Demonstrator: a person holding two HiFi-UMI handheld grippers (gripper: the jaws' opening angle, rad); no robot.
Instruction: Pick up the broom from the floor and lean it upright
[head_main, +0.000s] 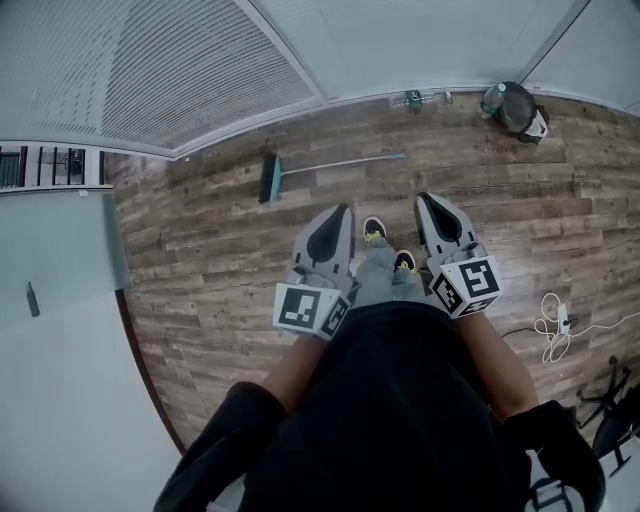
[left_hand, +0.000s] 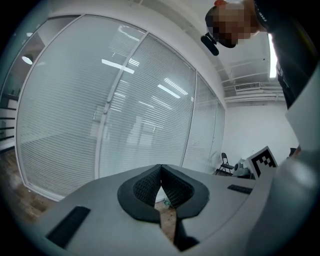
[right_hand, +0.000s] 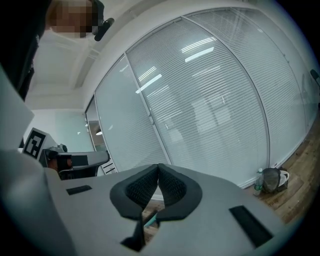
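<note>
The broom (head_main: 330, 165) lies flat on the wooden floor (head_main: 220, 260), near the foot of the glass wall with blinds (head_main: 180, 70); its teal brush head points toward the left of the head view and its thin handle runs off to the right, roughly along the wall; nothing touches it. The left hand-held gripper (head_main: 344, 208) and the right hand-held gripper (head_main: 423, 198) are held side by side in front of the person, both aimed toward the broom yet well apart from it; the person's shoes (head_main: 375, 230) show between them. In the left gripper view the two ribbed pads (left_hand: 147, 185) meet at their tips, clenched on nothing; in the right gripper view the pads (right_hand: 142, 186) likewise press together at the tip, with nothing caught between them. Further right along the wall a dark bag (head_main: 520, 108) sits on the floor with a bottle (head_main: 491, 99) just beside it; a coil of white cable (head_main: 550, 325) lies on the floor at the right edge of the head view.
</note>
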